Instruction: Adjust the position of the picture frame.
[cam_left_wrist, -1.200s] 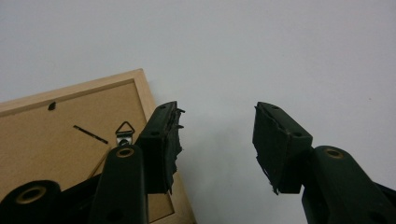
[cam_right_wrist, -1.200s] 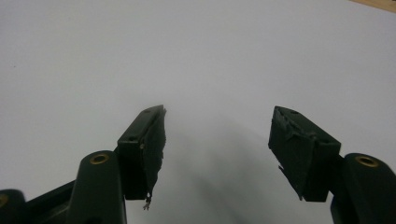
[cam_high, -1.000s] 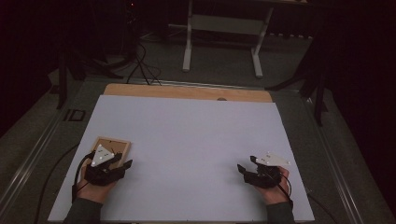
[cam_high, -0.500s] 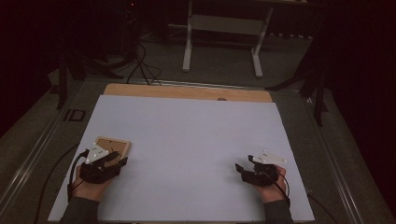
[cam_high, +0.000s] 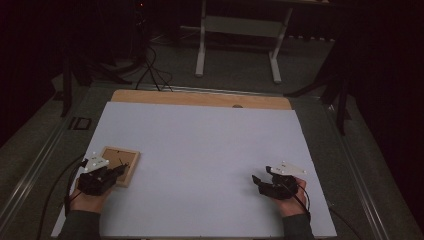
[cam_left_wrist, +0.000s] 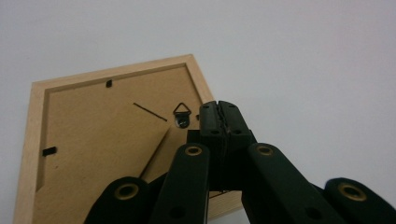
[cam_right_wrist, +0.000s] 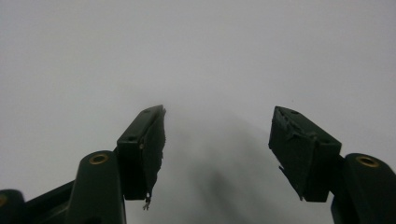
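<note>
A small wooden picture frame (cam_high: 121, 161) lies face down near the left front of the white tabletop (cam_high: 200, 145). In the left gripper view its brown backing (cam_left_wrist: 102, 140), easel stand and small metal hanger (cam_left_wrist: 182, 112) show. My left gripper (cam_high: 119, 171) is shut, its tips (cam_left_wrist: 219, 112) over the frame's near right edge beside the hanger; nothing is visibly held between them. My right gripper (cam_high: 260, 181) rests at the right front of the table, open (cam_right_wrist: 217, 135), with only bare white surface between its jaws.
A strip of wooden table edge (cam_high: 200, 98) runs along the far side of the white sheet. Beyond it are a white stand's legs (cam_high: 237, 45) and cables (cam_high: 150, 65) on the dark floor. Dark metal rails flank the table.
My left gripper has drawn back toward the person and slightly left, uncovering more of the frame. The right gripper has shifted a little left.
</note>
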